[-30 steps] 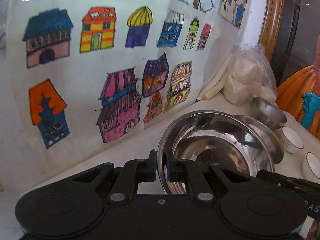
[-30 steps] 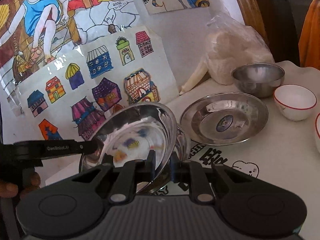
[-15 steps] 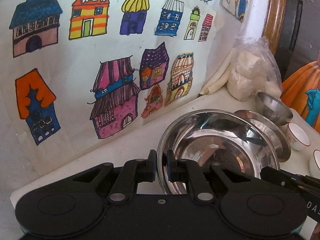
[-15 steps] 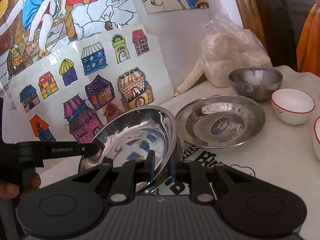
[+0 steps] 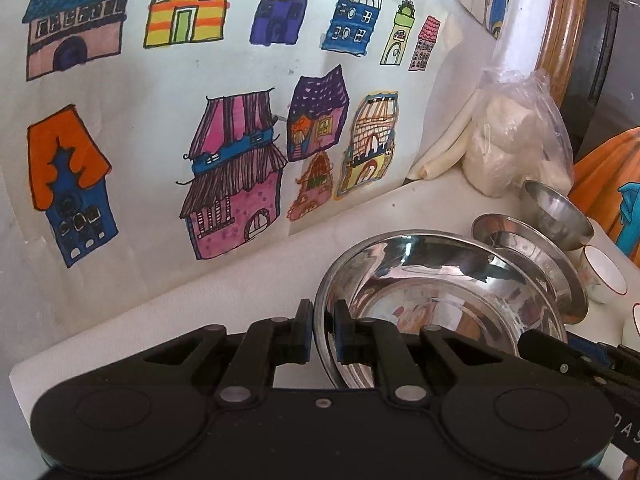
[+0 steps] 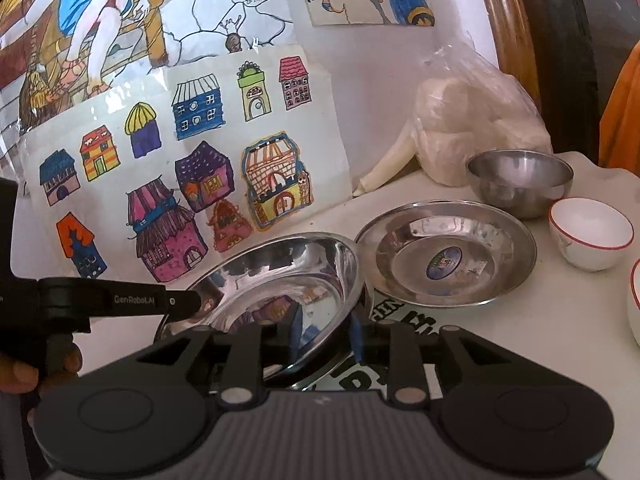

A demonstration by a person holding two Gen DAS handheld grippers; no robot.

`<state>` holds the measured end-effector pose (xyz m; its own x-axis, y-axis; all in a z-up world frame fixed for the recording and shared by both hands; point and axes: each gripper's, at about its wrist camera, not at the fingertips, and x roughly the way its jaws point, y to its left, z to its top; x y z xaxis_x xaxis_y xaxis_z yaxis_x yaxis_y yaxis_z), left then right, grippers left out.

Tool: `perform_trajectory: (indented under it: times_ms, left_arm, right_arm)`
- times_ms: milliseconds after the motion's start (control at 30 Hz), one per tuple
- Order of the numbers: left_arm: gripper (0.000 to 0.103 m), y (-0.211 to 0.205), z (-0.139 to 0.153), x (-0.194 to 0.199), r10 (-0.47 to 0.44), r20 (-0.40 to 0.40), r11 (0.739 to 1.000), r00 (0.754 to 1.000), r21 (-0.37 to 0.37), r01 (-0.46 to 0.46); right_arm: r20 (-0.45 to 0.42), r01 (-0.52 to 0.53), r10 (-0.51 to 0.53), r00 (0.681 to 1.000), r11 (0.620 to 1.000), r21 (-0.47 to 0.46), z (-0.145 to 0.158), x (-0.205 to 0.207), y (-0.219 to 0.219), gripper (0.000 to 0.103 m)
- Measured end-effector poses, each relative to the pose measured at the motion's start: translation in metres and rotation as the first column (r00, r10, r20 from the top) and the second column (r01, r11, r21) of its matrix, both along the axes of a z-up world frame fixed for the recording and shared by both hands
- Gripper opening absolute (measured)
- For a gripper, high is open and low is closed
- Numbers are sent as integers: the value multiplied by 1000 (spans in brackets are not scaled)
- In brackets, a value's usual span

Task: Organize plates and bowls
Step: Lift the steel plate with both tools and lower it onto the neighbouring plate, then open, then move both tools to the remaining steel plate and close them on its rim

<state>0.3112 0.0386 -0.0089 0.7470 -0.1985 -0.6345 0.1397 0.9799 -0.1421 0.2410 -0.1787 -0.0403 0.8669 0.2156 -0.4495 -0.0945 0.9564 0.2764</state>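
Observation:
A large steel bowl sits low over the white table. My left gripper is shut on the bowl's left rim; its finger also shows in the right wrist view. My right gripper has its jaws spread apart around the bowl's right rim, open. A flat steel plate lies just right of the bowl. Behind it stands a small steel bowl. A white red-rimmed bowl stands at the right.
Children's drawings of houses lean on the wall behind the table. A plastic bag of white lumps and pale sticks sit in the back corner. Another white bowl's rim shows at the right edge.
The bowl has come down lower toward the table. My right gripper's jaws have opened from the bowl's right rim. My left gripper still holds the left rim.

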Motion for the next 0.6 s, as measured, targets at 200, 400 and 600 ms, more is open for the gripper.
perform_trajectory:
  times_ms: [200, 400, 600]
  left_arm:
    - [21, 0, 1, -5, 9, -7, 1000, 1000, -4, -9]
    - [50, 3, 12, -20, 43, 13, 999, 999, -9, -43]
    - [80, 2, 37, -49, 58, 68, 998, 996, -25, -57]
  right_arm:
    - [-12, -16, 17, 1000, 1000, 8, 2, 0, 1, 57]
    - [15, 5, -6, 1000, 999, 32, 7, -14, -11, 78]
    - [62, 12, -14, 998, 999, 46, 26, -42, -25, 96]
